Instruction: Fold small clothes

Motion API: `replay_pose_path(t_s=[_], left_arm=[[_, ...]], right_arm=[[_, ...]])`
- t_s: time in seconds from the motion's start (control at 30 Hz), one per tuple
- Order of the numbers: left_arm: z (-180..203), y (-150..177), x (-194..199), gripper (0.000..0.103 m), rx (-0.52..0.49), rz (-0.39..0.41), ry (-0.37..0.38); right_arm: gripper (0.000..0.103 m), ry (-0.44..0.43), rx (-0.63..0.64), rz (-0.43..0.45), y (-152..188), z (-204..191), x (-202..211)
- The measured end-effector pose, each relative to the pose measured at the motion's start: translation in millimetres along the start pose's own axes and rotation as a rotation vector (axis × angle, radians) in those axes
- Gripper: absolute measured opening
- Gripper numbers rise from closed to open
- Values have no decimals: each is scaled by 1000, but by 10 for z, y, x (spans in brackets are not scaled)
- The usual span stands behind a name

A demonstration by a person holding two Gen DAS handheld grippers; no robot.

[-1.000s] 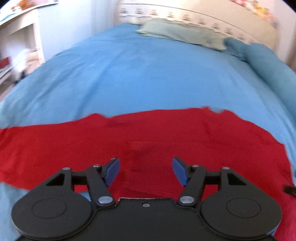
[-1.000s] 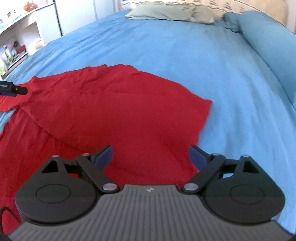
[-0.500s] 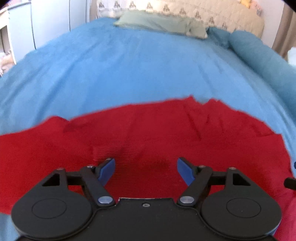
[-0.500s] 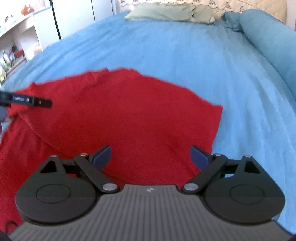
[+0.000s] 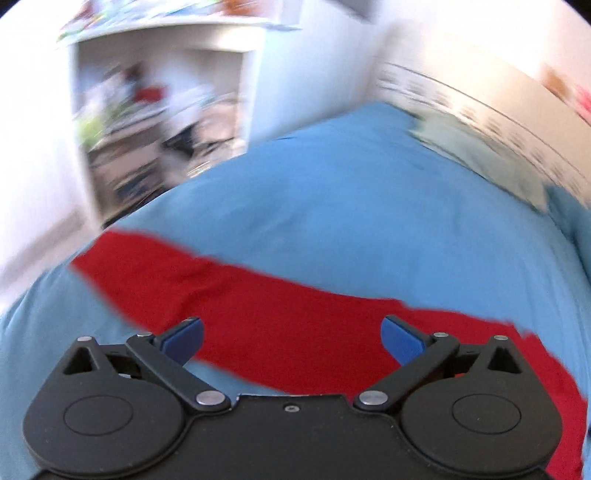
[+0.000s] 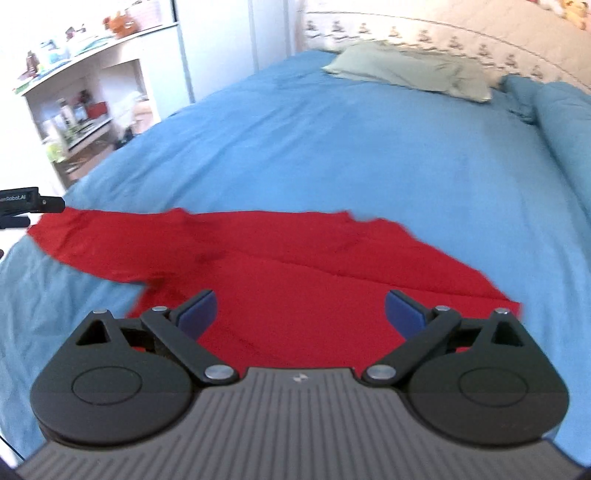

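A red garment (image 6: 295,266) lies spread on the blue bedcover (image 6: 332,147), one sleeve reaching left. In the blurred left wrist view the red garment (image 5: 280,317) runs as a slanted band across the blue bedcover (image 5: 351,221). My left gripper (image 5: 291,338) is open and empty, hovering over the garment's near edge. My right gripper (image 6: 300,314) is open and empty, above the garment's body. The tip of the left gripper (image 6: 22,203) shows at the left edge of the right wrist view, by the sleeve end.
A green pillow (image 6: 410,70) and a blue bolster (image 6: 561,110) lie at the head of the bed by a patterned headboard (image 6: 443,33). White shelves with clutter (image 6: 81,110) stand to the bed's left, also in the left wrist view (image 5: 147,122).
Both grippers have swung left and pulled back; the left view now faces the shelves and is motion-blurred. Both sets of jaws have opened wider. The garment lies flatter with its sleeve out left.
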State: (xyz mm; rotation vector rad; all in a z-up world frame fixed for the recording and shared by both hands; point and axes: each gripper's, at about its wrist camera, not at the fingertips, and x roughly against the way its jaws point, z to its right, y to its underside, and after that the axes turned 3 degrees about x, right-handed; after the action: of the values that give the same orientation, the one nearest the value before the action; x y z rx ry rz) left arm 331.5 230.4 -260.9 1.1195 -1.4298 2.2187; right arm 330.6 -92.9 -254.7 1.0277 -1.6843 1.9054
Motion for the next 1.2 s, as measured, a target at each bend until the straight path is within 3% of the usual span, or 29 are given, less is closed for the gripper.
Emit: replay_pose_path(t_s=[0.13, 0.23, 0.3, 0.47, 0.67, 0.93, 1.0, 1.1, 1.2], left_arm=[[-623, -77, -190, 101, 198, 6, -43], [-1013, -114, -378, 90, 317, -1, -74], [-1179, -146, -555, 84, 376, -12, -91], [-1532, -249, -809, 78, 465, -2, -118], [-1554, -352, -899, 75, 393, 46, -139], [-1542, -523, -1163, 31, 304, 46, -218], [-1522, -518, -1187, 13, 278, 42, -227], [-1504, -514, -1205, 5, 266, 45, -234], [-1452, -523, -1195, 4, 244, 47, -240]], right_arm=[[103, -36, -6, -29, -58, -440, -202], [103, -37, 46, -46, -40, -774, -348], [103, -43, 69, -64, -6, -972, -427], [103, -87, 88, -113, 56, -1327, -707], [103, -121, 101, -125, 55, -1516, -882], [103, -129, 114, -103, -4, -1584, -986], [103, -125, 103, -97, -10, -1572, -1001], [103, -102, 90, -91, -8, -1530, -1007], [103, -94, 66, -86, 1, -1451, -998]])
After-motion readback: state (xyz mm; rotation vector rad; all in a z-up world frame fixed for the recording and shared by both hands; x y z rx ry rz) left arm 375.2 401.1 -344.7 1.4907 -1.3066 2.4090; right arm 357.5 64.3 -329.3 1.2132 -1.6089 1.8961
